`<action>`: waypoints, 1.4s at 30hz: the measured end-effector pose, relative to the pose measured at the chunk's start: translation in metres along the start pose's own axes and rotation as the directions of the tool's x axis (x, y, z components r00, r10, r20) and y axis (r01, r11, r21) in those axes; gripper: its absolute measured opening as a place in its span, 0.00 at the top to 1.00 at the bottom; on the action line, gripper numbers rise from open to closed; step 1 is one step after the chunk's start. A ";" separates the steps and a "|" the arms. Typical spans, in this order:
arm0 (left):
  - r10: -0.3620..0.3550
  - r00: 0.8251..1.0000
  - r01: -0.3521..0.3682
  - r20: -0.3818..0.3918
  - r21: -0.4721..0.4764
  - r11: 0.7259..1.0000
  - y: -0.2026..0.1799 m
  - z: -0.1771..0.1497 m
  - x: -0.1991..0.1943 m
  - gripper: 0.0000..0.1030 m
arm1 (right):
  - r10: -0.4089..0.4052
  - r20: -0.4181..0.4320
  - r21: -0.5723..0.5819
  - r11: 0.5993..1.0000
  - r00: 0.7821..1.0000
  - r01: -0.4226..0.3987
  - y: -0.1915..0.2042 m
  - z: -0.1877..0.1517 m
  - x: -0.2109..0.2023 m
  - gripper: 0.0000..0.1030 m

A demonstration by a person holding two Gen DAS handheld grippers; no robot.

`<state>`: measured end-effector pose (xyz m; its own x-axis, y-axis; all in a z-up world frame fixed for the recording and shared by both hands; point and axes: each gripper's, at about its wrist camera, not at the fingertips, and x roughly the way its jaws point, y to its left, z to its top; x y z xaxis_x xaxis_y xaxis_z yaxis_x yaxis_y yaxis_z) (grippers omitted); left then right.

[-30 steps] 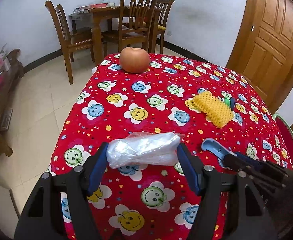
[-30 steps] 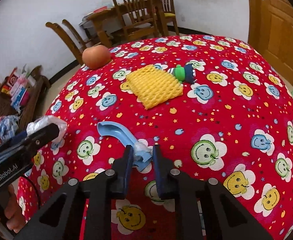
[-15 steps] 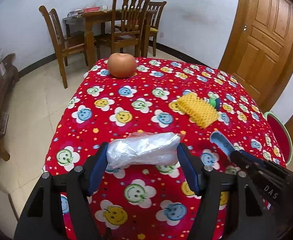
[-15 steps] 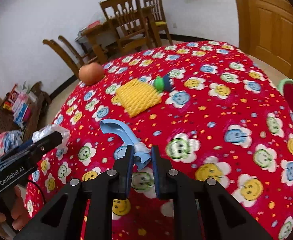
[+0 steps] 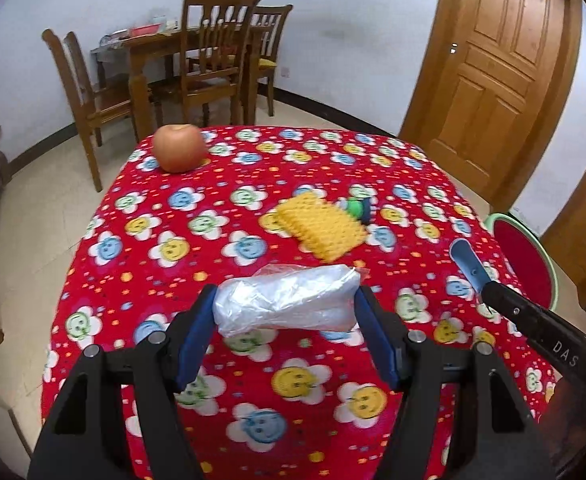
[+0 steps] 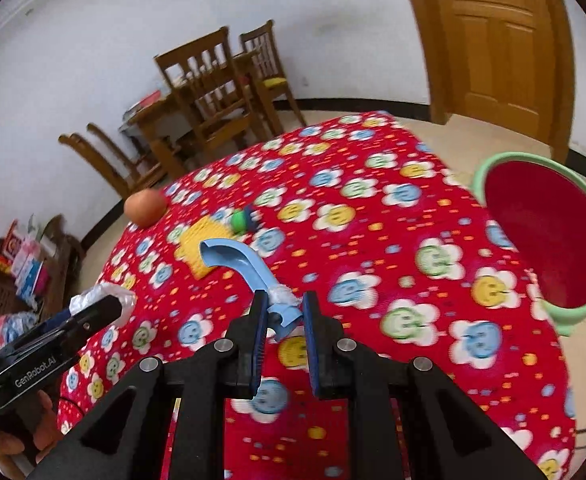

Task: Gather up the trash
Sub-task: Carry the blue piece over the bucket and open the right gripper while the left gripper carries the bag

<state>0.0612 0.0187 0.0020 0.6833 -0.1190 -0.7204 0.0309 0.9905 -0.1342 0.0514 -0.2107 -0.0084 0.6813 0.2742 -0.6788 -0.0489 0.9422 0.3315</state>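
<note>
My left gripper (image 5: 287, 306) is shut on a crumpled clear plastic bag (image 5: 285, 300), held above the red smiley-flower tablecloth (image 5: 197, 256). The same bag (image 6: 103, 298) shows at the left of the right wrist view, in the left gripper (image 6: 101, 308). My right gripper (image 6: 285, 312) is shut on a light blue curved plastic piece (image 6: 239, 264), lifted off the cloth; that piece (image 5: 467, 262) sticks out at the right of the left wrist view. A green-rimmed red bin (image 6: 545, 232) stands beside the table's right edge.
On the cloth lie a yellow foam net (image 5: 321, 226), a small green and dark object (image 5: 359, 206) and an apple (image 5: 177, 153) at the far corner. Wooden chairs and a table (image 5: 197, 60) stand behind, a wooden door (image 5: 489, 72) to the right.
Both grippers rose and pulled back from the table with their loads. The right view rolled and swung right, so the red bin came into sight.
</note>
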 end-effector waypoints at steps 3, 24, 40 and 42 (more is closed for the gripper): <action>-0.024 1.000 0.024 -0.002 0.017 1.000 -0.015 0.004 0.003 0.34 | -0.034 0.019 0.042 0.999 0.999 0.033 -0.018 0.003 -0.008 0.83; -0.162 0.985 0.169 -0.055 0.169 0.971 -0.126 0.029 0.035 0.34 | -0.255 0.064 0.275 0.934 0.965 0.229 -0.151 0.011 -0.045 0.83; -0.196 0.976 0.213 -0.095 0.241 0.947 -0.179 0.037 0.065 0.34 | -0.307 0.010 0.351 0.892 0.952 0.284 -0.205 0.008 -0.031 0.83; -0.199 0.975 0.218 -0.100 0.247 0.944 -0.184 0.037 0.068 0.34 | -0.309 0.007 0.358 0.889 0.951 0.286 -0.209 0.008 -0.030 0.83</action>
<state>0.1291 -0.1691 0.0028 0.5872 -0.3196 -0.7437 0.3584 0.9264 -0.1151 0.0466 -0.4178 -0.0524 0.6683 -0.0314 -0.7433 0.4129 0.8468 0.3354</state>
